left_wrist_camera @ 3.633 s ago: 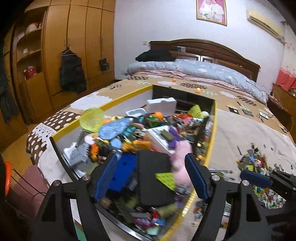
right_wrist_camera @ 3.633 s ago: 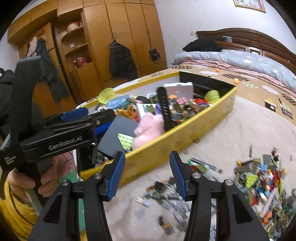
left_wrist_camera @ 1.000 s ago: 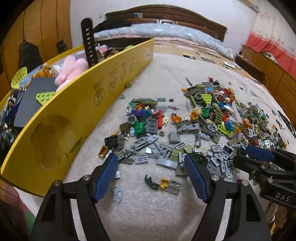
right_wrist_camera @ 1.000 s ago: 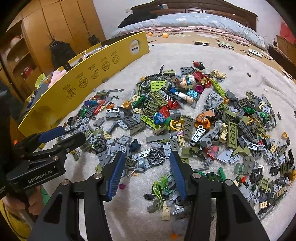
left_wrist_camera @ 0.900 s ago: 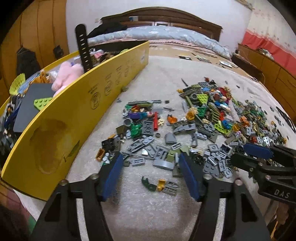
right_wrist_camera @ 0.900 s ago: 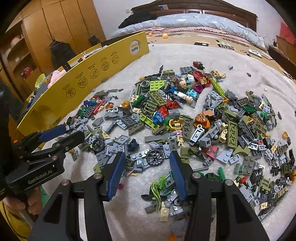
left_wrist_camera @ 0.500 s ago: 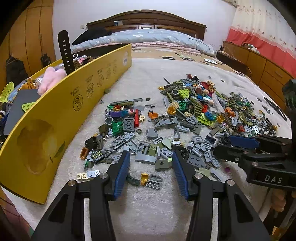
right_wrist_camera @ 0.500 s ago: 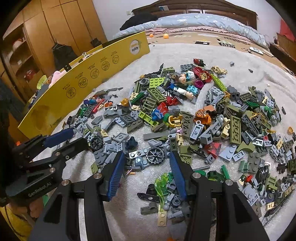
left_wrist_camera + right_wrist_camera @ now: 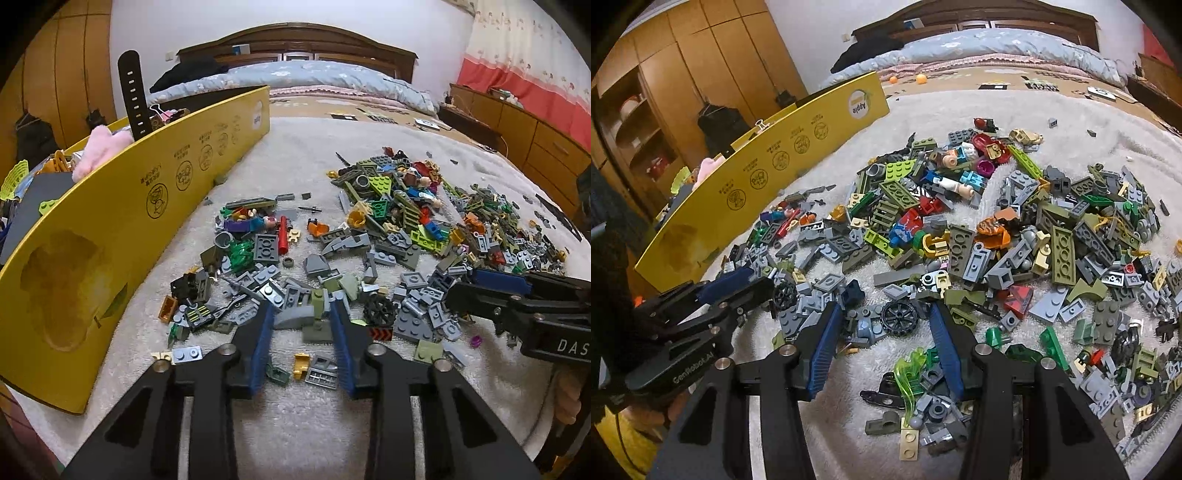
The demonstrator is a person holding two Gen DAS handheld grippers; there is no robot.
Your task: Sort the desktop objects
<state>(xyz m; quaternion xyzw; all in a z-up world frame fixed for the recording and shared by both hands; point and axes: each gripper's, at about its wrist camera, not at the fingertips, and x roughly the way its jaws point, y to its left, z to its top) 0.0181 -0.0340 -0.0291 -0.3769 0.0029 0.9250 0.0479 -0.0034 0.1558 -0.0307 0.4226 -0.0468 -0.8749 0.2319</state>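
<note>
1. Since half a second earlier, the left claw has been narrowed and lowered onto the near fringe of the brick pile; its blue pads are now set just either side of an olive-grey brick cluster, and whether they press on it cannot be told.
2. The right claw is held with its pads well apart, a black spoked wheel lying between the tips, untouched.
3. A yellow box is stood along the left edge of the cream blanket, its wall close beside the smaller scatter of bricks; a pink plush and a black strap are seen rising above its rim.
4. Open blanket is left at the near edge, in front of both claws, and at the far side beyond the pile.
5. The blanket is spread on a bed; a wooden headboard and a blue quilt are seen beyond, a wardrobe at the left and a low cabinet at the right.
6. The two claws are held near each other over the near left part of the pile.
</note>
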